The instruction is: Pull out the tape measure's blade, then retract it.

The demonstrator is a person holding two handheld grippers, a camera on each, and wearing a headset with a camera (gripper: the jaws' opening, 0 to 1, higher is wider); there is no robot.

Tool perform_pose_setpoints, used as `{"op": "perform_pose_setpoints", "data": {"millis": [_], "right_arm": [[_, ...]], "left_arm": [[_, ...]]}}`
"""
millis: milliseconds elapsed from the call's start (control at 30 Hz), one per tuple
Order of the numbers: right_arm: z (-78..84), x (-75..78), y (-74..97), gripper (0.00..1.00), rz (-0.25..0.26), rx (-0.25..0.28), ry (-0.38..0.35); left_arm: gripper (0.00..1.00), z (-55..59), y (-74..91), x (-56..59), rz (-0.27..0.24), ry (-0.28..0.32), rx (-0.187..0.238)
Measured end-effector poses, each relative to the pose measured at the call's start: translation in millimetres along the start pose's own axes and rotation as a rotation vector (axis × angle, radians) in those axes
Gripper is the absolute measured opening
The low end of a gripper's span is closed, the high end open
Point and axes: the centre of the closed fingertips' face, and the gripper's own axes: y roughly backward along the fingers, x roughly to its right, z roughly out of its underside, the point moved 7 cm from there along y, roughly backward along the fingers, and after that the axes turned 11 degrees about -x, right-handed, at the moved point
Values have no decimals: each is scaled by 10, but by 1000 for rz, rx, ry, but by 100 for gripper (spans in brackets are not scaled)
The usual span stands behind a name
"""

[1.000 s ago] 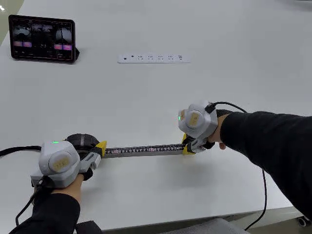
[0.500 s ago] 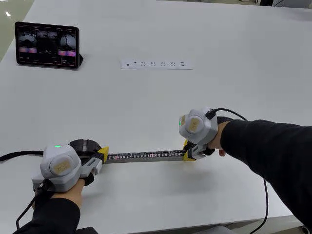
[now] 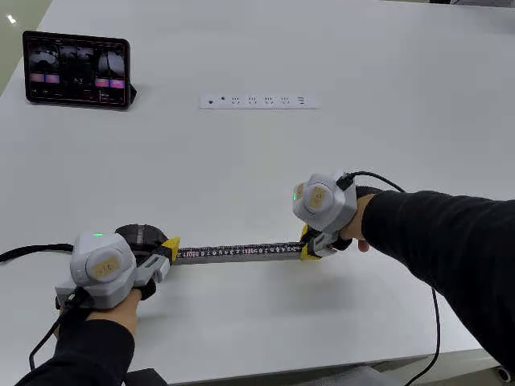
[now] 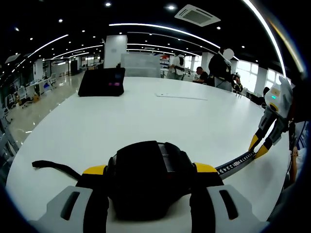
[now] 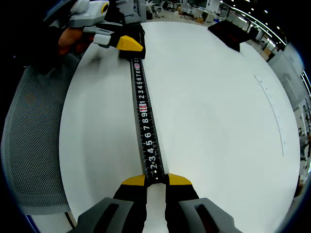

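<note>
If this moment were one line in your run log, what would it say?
left gripper: shut on tape measure case | right gripper: shut on blade end | blade: pulled out, stretched between both grippers

The head view looks forward and down from above the table's (image 3: pixel 386 96) near edge, taking in the left claw (image 3: pixel 163 253) and the right claw (image 3: pixel 311 245) at mid range. The left gripper view sits low, close behind the tape measure (image 4: pixel 146 177), and faces across the table toward the tablet (image 4: pixel 102 81). The right gripper view looks along the blade (image 5: pixel 144 121) toward the left claw. All three views share the blade.
</note>
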Motion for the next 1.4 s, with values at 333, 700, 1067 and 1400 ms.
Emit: {"op": "perform_pose_setpoints", "data": {"millis": [333, 700, 1067, 1400], "right_arm": [[-42, 3, -3, 10, -4, 1, -34], [-91, -15, -8, 10, 3, -5, -20], [-118, -20, -6, 10, 4, 4, -22], [-171, 0, -8, 10, -2, -5, -9]], "left_arm": [[64, -10, -15, -12, 8, 10, -16], [64, -15, -2, 0, -11, -22, -17], [64, -26, 8, -21, 2, -27, -22], [64, -8, 30, 8, 9, -17, -28]]}}
